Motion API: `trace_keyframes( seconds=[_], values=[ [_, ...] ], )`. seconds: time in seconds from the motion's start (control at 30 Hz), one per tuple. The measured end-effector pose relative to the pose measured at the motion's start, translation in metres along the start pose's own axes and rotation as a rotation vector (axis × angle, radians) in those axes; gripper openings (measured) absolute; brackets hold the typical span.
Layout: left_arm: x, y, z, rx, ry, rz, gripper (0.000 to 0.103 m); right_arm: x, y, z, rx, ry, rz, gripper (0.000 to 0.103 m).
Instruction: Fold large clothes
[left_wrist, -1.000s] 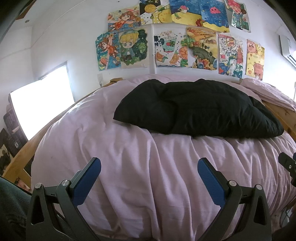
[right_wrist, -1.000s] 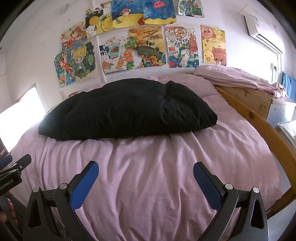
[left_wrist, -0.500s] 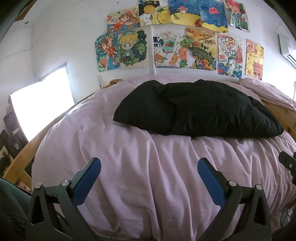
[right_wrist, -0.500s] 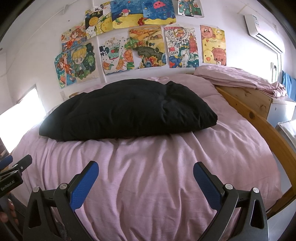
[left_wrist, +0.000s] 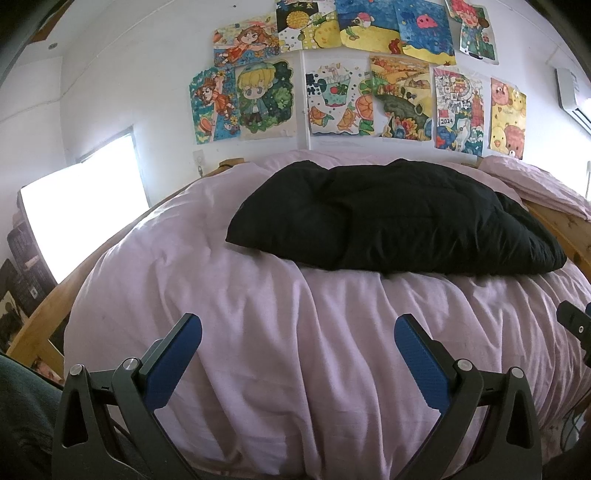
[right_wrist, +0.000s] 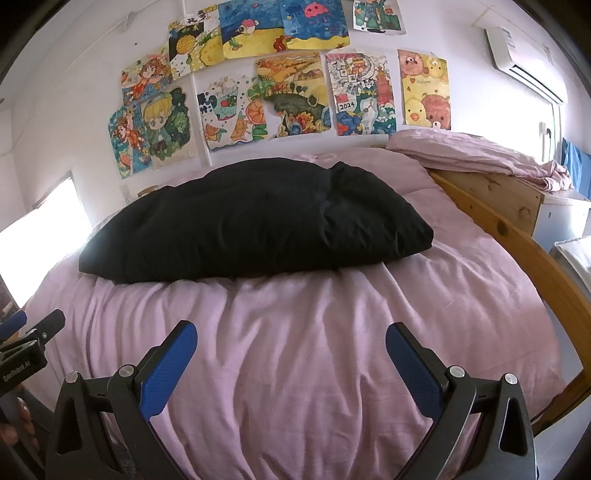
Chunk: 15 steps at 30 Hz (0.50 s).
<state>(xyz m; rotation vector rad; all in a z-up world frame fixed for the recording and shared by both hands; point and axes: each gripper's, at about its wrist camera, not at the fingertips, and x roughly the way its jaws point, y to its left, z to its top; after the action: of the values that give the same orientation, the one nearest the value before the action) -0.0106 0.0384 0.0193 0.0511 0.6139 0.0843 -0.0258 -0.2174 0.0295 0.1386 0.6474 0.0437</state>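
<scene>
A bulky black padded garment (left_wrist: 399, 218) (right_wrist: 255, 221) lies as a folded, puffy bundle across the far half of a bed with a pale pink cover (left_wrist: 295, 332) (right_wrist: 314, 332). My left gripper (left_wrist: 298, 332) hovers open over the near part of the cover, well short of the garment, holding nothing. My right gripper (right_wrist: 291, 332) is likewise open and empty above the near edge of the bed. Each gripper shows at the edge of the other's view: the right one (left_wrist: 574, 325), the left one (right_wrist: 26, 350).
Wooden bed rails run along the left (left_wrist: 40, 321) and right (right_wrist: 543, 266). A rumpled pink sheet (right_wrist: 476, 155) lies on a wooden headboard box at right. Drawings (right_wrist: 280, 85) cover the far wall. A bright window (left_wrist: 77, 214) is at left, an air conditioner (right_wrist: 521, 55) at top right.
</scene>
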Motion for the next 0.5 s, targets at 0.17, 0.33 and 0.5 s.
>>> trace_keyframes(
  seconds=[0.17,0.33,0.5],
  values=[
    [-0.0011,-0.0003,-0.0002,-0.001,-0.001,0.001,0.102,-0.0009,-0.0007,0.0,-0.002,-0.002,-0.002,0.103],
    [-0.0004,0.0007,-0.0002,0.0,0.0,-0.001,0.102,-0.0023,-0.0025,0.0019,0.004,-0.007,-0.002,0.103],
    [-0.0005,0.0006,-0.0004,-0.001,-0.002,0.0,0.102,-0.0023,-0.0024,0.0021,0.001,-0.008,-0.002,0.103]
  ],
)
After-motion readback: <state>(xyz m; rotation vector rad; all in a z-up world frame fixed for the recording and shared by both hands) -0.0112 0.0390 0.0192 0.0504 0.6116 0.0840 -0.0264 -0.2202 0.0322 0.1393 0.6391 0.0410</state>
